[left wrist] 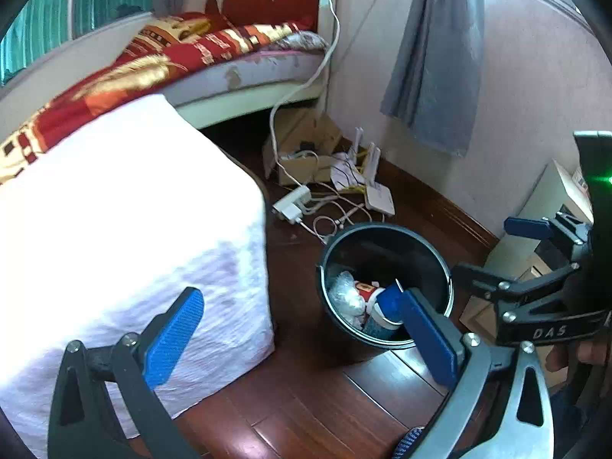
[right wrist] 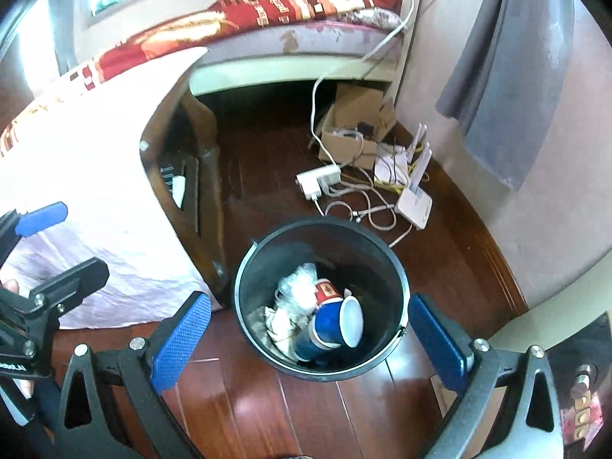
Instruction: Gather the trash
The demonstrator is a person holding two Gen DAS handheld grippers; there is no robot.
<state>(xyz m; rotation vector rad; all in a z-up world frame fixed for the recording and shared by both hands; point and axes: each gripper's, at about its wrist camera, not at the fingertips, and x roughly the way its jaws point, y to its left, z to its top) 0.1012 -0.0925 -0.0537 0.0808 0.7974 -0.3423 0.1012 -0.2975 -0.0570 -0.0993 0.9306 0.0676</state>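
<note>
Black plastic bin [right wrist: 320, 294] sits on the dark wood floor [right wrist: 306, 401] w/ trash already in it: a blue paper cup [right wrist: 336, 323] lying on its side, a red-and-white cup [right wrist: 327, 292] behind it, clear crumpled plastic [right wrist: 296, 287] and wadded paper [right wrist: 277, 321]. You hold the right gripper [right wrist: 310, 338] above the bin's near rim, blue pads wide apart, nothing between them. Your left gripper [left wrist: 302, 334] hangs just left of the bin, pads also spread, empty; its right pad overlaps the rim in left wrist view. Bin stands beside a table draped in white cloth [left wrist: 126, 229]. Beyond it, next to the wall: a white power strip [right wrist: 319, 181], tangled cables, a router [right wrist: 415, 199] and a cardboard box [right wrist: 355, 130]. Bed w/ red patterned cover [left wrist: 153, 65] at rear.
</note>
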